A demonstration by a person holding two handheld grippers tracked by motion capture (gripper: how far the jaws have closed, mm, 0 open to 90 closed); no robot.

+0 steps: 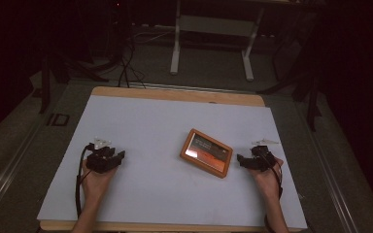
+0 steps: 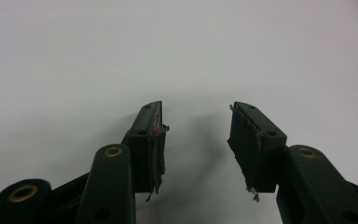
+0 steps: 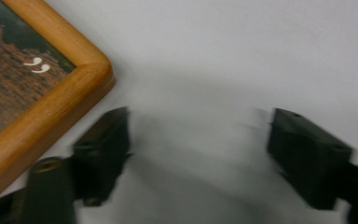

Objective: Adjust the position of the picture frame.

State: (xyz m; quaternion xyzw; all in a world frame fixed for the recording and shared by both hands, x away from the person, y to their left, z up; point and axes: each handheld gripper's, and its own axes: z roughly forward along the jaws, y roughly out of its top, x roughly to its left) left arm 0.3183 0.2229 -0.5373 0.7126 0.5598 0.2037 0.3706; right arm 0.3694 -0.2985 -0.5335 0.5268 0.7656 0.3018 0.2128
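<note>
- Flat wooden-framed picture (image 1: pixel 206 153) lies on the white sheet-covered table (image 1: pixel 150 121), between the two grippers, nearer the right one.
- Right hand-held black gripper (image 1: pixel 243 161): frame just to its left; in the right gripper view the frame corner (image 3: pixel 51 93) sits ahead-left of the jaws.
- Left hand-held black gripper (image 1: pixel 116 159): frame well apart to its right; bare sheet (image 2: pixel 191 56) ahead of its jaws.

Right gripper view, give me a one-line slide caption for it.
Open right hand-held gripper poised over the white table, its jaws spread beside the rounded corner of a wooden picture frame.
</note>
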